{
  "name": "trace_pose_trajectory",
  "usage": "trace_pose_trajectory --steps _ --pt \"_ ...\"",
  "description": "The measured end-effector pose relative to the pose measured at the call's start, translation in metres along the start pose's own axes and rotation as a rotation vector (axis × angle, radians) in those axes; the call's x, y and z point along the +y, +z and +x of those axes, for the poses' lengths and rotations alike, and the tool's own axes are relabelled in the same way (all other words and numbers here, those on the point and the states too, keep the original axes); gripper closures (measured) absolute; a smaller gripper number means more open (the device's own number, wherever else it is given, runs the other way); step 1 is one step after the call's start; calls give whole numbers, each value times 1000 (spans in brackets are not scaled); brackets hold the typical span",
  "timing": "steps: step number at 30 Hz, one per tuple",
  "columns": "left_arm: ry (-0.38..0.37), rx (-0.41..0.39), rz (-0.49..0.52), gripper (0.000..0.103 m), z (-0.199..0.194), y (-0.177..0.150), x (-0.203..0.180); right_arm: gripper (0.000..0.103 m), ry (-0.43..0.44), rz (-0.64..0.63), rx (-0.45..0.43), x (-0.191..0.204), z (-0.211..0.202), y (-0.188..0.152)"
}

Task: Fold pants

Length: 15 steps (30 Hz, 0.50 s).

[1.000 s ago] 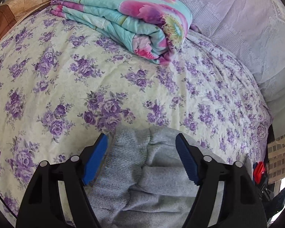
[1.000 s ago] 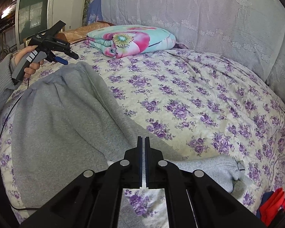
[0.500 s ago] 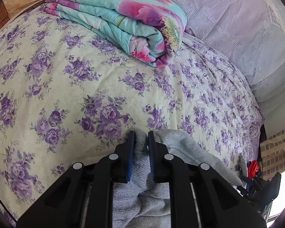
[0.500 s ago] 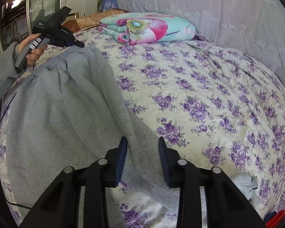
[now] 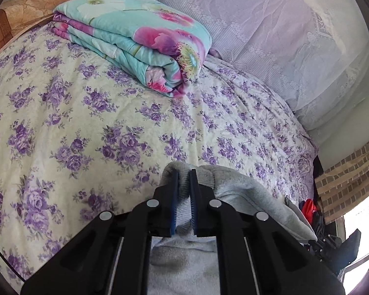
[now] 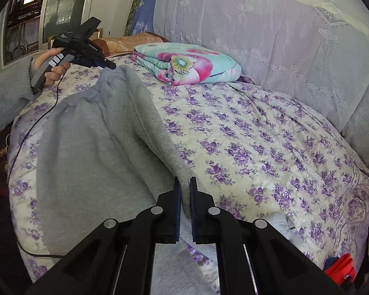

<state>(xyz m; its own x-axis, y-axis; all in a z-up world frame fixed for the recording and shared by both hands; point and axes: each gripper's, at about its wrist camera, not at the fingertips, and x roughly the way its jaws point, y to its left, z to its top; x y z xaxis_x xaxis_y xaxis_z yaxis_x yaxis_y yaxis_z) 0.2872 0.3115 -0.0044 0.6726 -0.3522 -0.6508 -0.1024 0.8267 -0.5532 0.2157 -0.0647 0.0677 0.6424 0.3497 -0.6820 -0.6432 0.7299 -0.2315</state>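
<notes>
Grey sweatpants lie along the left side of a bed with a purple-flowered cover. My left gripper is shut on the ribbed waistband end of the pants and lifts it off the cover; it also shows in the right wrist view, held by a hand. My right gripper is shut on a fold of the pants' leg edge further down. A cuff with a small tag lies by the right gripper.
A folded turquoise and pink floral blanket sits at the head of the bed. A lace-covered backrest runs along the far side. A brown pillow lies at the far left. Red and dark items lie off the bed's foot.
My left gripper closed on the waistband and lifted it. My right gripper opened, moved up along the leg, and closed on the pants' edge.
</notes>
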Motion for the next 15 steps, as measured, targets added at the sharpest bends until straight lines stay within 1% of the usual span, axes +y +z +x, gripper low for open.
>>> trace_pose_trajectory --steps 2,5,7,9,10,12,13,14,15 --pt "-2 -13 17 95 -15 -12 -1 97 13 2 -14 20 -18 -11" --pt "-17 -25 8 95 -37 -35 8 97 65 15 -20 53 -35 -32" --pt "-10 -20 -13 94 -47 -54 19 97 99 27 -8 76 -38 -48" --pt "2 2 -41 93 -53 -72 32 96 113 41 9 94 -36 -65" --pt "8 13 -58 91 -55 -81 39 96 124 59 19 99 -34 -72" --pt "-3 30 -104 78 -60 -98 51 96 143 104 31 105 -29 -85" --pt "-17 36 -130 64 -62 -106 54 96 144 120 34 108 -27 -90" --pt "-30 39 -148 53 -64 -112 56 96 146 133 34 109 -25 -93" --pt "-38 43 -156 50 -65 -117 56 96 146 143 31 110 -24 -95"
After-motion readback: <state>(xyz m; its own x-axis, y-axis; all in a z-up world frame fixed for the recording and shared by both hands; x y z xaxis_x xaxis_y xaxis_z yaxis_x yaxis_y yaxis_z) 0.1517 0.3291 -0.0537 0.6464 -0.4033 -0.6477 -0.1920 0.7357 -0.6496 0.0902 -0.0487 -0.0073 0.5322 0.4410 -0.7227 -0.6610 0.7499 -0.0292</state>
